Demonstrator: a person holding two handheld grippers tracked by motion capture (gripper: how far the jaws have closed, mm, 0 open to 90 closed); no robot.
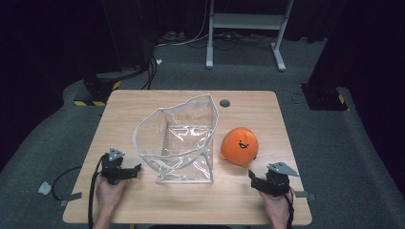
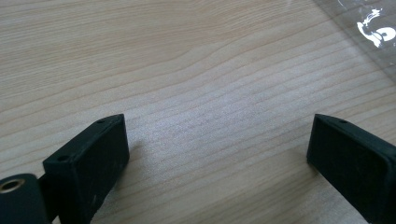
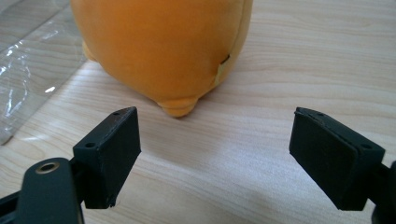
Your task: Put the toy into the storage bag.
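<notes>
Both tongs sit released at the frame's bottom. The right gripper faces the orange plush, likely readying a grab; the left gripper waits beside the clear bag.

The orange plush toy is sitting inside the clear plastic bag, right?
No. The orange plush toy sits on the table beside the clear plastic bag, to its right, not inside it. The high view shows this.

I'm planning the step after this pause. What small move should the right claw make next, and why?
Probably ease the right claw forward around the orange toy. Its jaws stand open and empty, the toy sits just ahead on the table, untouched, beside the clear bag.
</notes>
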